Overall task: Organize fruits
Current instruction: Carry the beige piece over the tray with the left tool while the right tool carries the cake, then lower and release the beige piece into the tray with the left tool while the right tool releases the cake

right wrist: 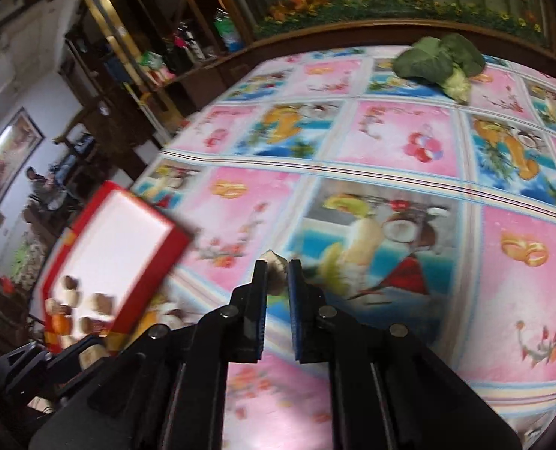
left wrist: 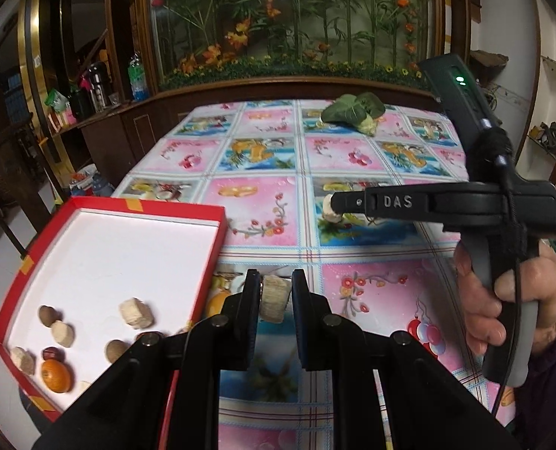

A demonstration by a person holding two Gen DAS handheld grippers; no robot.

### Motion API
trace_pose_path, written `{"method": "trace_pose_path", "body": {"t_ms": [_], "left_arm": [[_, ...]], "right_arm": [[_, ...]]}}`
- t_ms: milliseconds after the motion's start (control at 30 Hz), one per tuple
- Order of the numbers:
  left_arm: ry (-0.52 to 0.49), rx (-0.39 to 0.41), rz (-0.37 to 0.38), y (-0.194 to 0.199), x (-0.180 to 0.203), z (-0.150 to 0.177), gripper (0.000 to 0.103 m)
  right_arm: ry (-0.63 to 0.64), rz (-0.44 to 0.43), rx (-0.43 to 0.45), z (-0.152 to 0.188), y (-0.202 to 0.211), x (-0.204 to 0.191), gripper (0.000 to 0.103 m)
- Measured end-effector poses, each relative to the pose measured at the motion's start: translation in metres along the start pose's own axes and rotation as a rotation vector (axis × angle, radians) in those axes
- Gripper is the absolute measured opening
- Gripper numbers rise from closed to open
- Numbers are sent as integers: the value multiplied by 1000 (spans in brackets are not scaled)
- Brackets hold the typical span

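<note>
at the left edge of the table, the red box (left wrist: 23,268) lay open with its white floor up, and partly over the table edge as far as the left wrist view showed. in its near corner there were already about 7 small pieces: an orange fruit (left wrist: 56,375), some brown round ones (left wrist: 49,315) and some pale cut chunks (left wrist: 136,313). most of the floor was bare, so the box seemed to be the place for collecting the fruits.

just right of the box, the left gripper (left wrist: 276,292) was closed on 1 pale chunk (left wrist: 275,298), the pads pressing its 2 sides. it was held above the tablecloth (left wrist: 263,142), near the box wall, probably so it could be carried over the rim and dropped inside.

further right, the right gripper (right wrist: 278,275) was also closed on a pale piece (right wrist: 276,268), pinched only at the tips; the blur did not let me tell its shape. in the left wrist view this gripper lay level across the cloth, a hand (left wrist: 502,300) around its handle, its tips toward the box. i judged both pieces were on the way to the box, each hand bringing 1.

at the far right end of the cloth, a leafy green vegetable (left wrist: 354,110) lay alone, well apart from the box. maybe it was left there because it is not a fruit.
</note>
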State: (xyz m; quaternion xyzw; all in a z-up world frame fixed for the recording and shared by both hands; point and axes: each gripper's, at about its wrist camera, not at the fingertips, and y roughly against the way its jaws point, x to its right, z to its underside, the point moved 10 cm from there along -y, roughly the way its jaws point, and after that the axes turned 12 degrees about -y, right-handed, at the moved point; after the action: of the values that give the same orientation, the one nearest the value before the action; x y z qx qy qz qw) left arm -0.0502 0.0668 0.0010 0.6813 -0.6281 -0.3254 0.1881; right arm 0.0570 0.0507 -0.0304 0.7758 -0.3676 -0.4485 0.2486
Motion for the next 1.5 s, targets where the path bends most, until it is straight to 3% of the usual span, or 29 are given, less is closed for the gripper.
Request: {"method": "trace_pose_path", "body": {"t_ms": [300, 900, 1500], "left_arm": [[37, 25, -63, 15, -28, 3, 15], [119, 32, -180, 37, -88, 25, 15], [181, -34, -252, 29, -131, 59, 15]], "right_arm": [[47, -161, 63, 12, 23, -49, 13], [156, -245, 91, 35, 32, -94, 13], [285, -281, 9, 86, 15, -135, 13]]}}
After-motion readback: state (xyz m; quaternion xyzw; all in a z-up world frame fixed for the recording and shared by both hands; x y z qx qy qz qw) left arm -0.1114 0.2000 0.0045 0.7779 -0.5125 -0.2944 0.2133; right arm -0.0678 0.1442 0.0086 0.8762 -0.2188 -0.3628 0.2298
